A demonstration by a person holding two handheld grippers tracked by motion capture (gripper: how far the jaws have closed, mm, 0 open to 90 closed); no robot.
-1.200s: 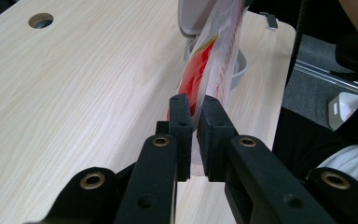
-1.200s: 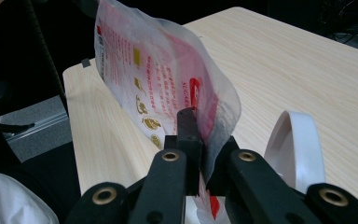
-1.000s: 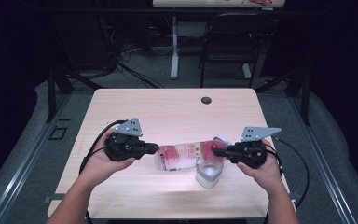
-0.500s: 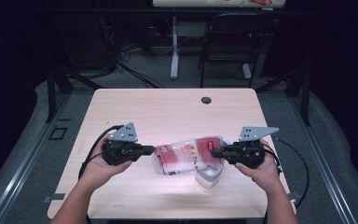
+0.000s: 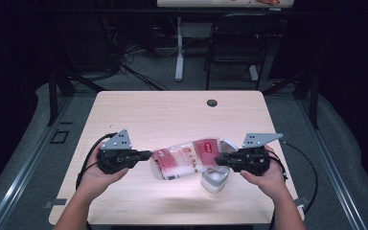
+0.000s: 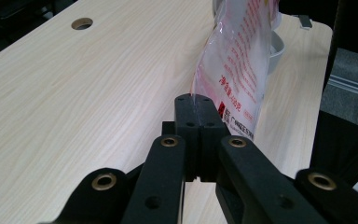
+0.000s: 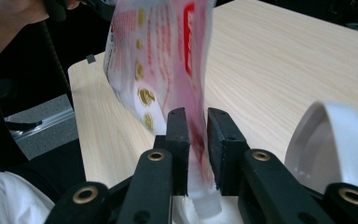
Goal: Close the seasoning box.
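Red-printed plastic pouch (image 5: 184, 158) hangs lengthwise between claws above table (image 5: 172, 110); left claw (image 5: 143, 155) clenched on bottom seam; right claw (image 5: 219, 160) just easing apart around spout end, over white container (image 5: 215, 179).

High view: a fixed camera above the person's side of the table (image 5: 139, 110), looking forward and down from some way off, forearms entering at the bottom edge. Left gripper view: rides on the left gripper (image 6: 195, 114) and looks close along its jaws across the tabletop; right gripper view: rides likewise on the right gripper (image 7: 196, 128), facing back toward the person's other hand. All three share the red-printed pouch (image 5: 186, 157) and the wooden tabletop.
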